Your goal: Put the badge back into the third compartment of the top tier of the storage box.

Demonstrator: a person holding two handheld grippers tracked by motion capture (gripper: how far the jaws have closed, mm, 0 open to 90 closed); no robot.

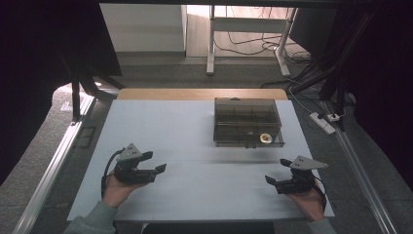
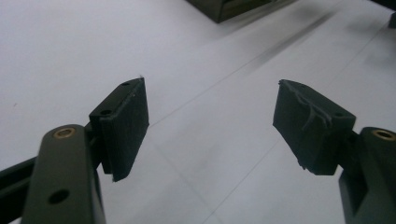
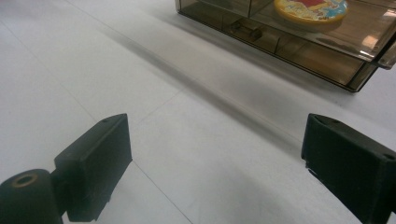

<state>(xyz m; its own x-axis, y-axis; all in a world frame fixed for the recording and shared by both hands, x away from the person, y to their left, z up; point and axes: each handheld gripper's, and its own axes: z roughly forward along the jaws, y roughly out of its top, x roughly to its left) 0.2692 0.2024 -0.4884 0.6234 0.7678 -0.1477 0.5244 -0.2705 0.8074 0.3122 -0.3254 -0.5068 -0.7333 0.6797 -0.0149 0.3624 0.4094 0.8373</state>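
Your left claw [image 1: 155,163] sits low over the near-left part of the desk [image 1: 195,141], held in your left hand [image 1: 116,189]. Its jaws stand well apart with nothing between them; in the left gripper view only bare white desk shows in the gap. The black pads [image 2: 125,126] are blocky foam-like slabs, the right one scuffed and torn along its top edge. Judged: the claw is parked empty, clear of the work, aimed across the desk.

Mid-desk is plain: a matte white sheet with faint ruled seams, over a wooden top showing at the far edge.

Right of centre, toward the far side, lies the smoky translucent plastic organiser box [image 1: 248,122], rectangular, split into compartments, lid shut as far as can be told. A small round yellow disc with a printed face [image 1: 265,138] rests in its near-right compartment, likely the piece to be handled.

Your right claw [image 1: 275,172] hovers near the right edge, well short of the box, jaws wide and empty, pointed toward the box's near corner [image 3: 359,81]. Judged: staged for an approach to the box.
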